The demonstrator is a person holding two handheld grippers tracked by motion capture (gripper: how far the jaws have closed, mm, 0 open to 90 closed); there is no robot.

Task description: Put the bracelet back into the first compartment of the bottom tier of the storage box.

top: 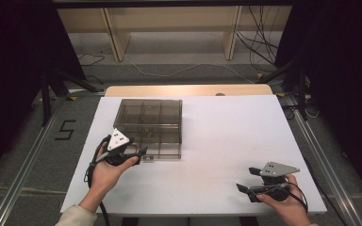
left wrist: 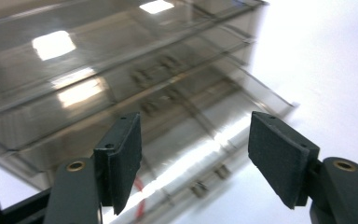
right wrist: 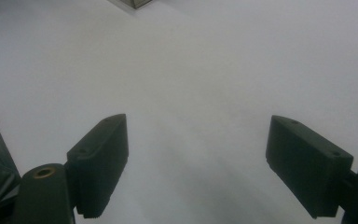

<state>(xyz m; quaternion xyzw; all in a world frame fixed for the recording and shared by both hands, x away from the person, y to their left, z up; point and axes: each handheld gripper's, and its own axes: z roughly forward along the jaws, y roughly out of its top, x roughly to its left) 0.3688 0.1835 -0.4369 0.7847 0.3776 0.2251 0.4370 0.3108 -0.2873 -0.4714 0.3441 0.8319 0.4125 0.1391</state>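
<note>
Blurring smoky compartment box (left wrist: 121, 79), edges cropped, left gripper (left wrist: 196, 158) jaws apart

Organizer box (top: 150, 127) — glossy smoked clear plastic; table (top: 226, 141) — matt white

Straight ahead of the left gripper (top: 139, 153), the smoky clear compartment box (top: 151, 127) blocks the way, its near edge just beyond the wide-apart jaws and nothing between the pads. To that gripper's right, bare white table (top: 226, 136) runs wide open. The right gripper (top: 247, 181) sits well apart from the box, jaws spread, with plain tabletop ahead and to both sides. Between the two grippers lies free room, no obstacle.
</note>
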